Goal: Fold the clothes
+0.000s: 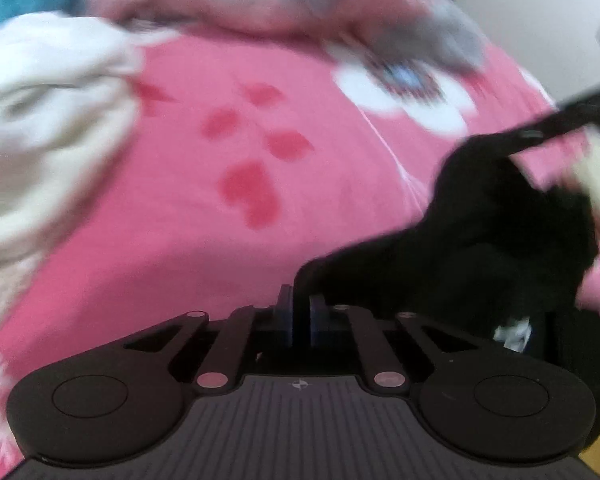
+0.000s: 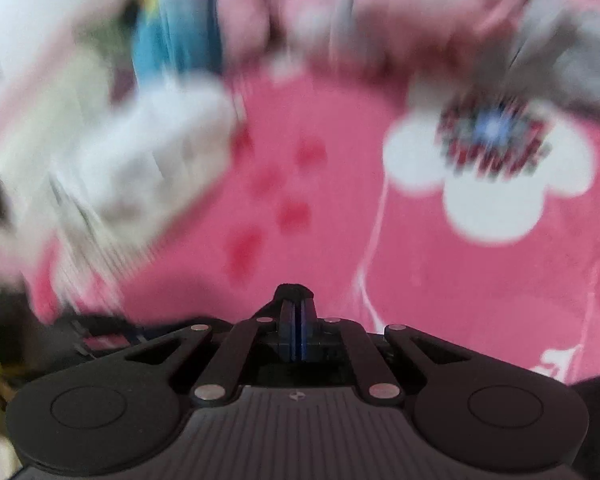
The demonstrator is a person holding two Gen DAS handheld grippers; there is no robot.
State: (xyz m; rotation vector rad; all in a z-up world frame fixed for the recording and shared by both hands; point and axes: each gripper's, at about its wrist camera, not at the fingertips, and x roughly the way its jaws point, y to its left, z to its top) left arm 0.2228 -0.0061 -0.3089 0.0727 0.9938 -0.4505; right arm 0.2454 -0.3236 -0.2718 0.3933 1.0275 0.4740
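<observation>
Left hand-held gripper [image 1: 300, 312] and right hand-held gripper [image 2: 296, 314] are each pinching the black garment [image 1: 480, 232], lifting it over the pink bedspread [image 1: 204, 240]; spreading flat seems next.

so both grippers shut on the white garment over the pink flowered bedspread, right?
Not quite. The cloth pinched is a black garment, not white. The left wrist view shows the left gripper clamped on its edge; the right gripper also grips black fabric. The white garment lies loose on the pink flowered bedspread.
</observation>
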